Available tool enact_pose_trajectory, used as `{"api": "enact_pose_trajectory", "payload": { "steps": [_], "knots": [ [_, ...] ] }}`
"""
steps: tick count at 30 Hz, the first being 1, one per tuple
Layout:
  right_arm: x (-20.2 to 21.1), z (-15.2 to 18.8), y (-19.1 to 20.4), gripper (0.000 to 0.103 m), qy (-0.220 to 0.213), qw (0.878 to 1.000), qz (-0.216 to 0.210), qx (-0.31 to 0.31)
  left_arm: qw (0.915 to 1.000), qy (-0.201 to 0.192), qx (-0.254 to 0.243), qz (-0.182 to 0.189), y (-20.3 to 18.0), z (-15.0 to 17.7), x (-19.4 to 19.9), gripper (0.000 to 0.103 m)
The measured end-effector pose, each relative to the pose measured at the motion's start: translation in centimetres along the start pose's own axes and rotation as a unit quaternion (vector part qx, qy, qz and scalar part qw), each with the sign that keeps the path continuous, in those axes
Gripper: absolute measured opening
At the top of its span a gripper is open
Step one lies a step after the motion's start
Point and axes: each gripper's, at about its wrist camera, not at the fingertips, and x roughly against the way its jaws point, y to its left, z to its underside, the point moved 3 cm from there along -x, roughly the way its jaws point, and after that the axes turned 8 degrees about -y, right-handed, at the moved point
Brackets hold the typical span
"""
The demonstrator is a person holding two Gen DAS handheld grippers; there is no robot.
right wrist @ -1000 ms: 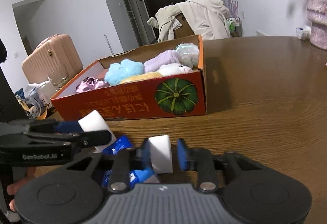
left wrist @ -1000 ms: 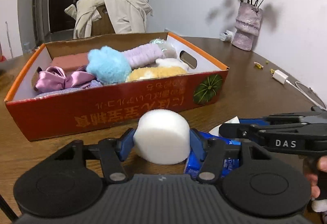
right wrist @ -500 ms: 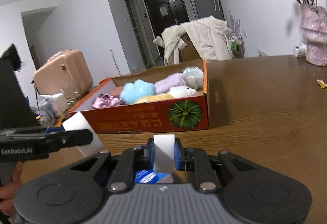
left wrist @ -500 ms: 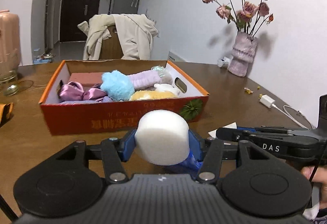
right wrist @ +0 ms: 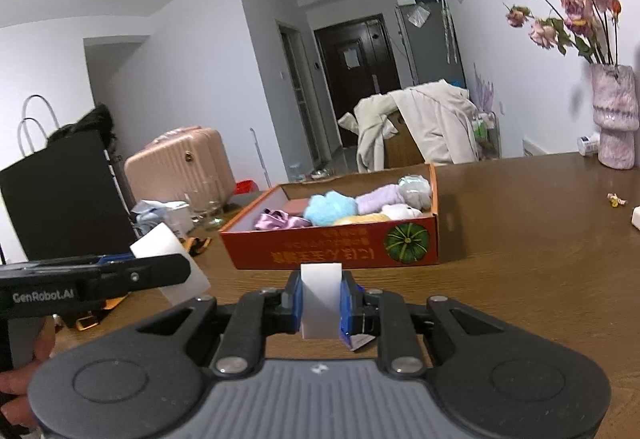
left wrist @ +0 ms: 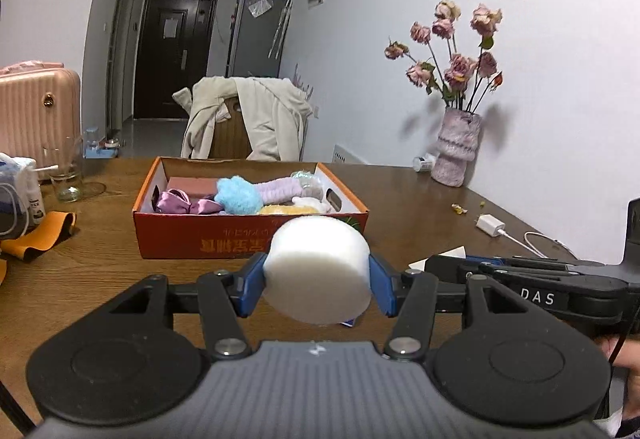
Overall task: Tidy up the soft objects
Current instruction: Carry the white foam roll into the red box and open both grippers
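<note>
Left gripper (left wrist: 316,281) jaws clamp a round white sponge (left wrist: 318,269), right gripper (right wrist: 320,305) jaws pinch a thin sponge block (right wrist: 321,299), both above the tabletop (left wrist: 100,263) short of the box (left wrist: 248,239); springy foam could slip out.

Dim, cool indoor light, perhaps from the ceiling. The flowers (left wrist: 452,51) throw soft shadows on the white wall (left wrist: 560,39). The table (right wrist: 540,231) shows a dull sheen. Fisheye bending curves walls; corners go black. Distant doorway (left wrist: 176,51) is slightly soft.
</note>
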Motion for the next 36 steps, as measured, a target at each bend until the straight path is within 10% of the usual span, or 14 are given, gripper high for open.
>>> {"api": "enact_pose_trajectory", "payload": {
  "steps": [13, 24, 36],
  "knots": [
    [0.3, -2.7, -0.4, 0.018, -0.03, 0.999, -0.003, 0.014, 0.9996, -0.016, -0.006, 0.022, -0.2, -2.5, -2.5, 0.055],
    [-16.8, -9.4, -8.0, 0.018, 0.009, 1.0, 0.004, 0.001, 0.9973, 0.056, 0.048, -0.002, 4.8, -7.3, -21.9, 0.056],
    [-32.6, -7.7, -13.0, 0.032, 0.103, 0.993, 0.05, 0.022, 0.9887, 0.113, 0.082, -0.056, 7.7, -3.4, -34.6, 0.066]
  ]
}}
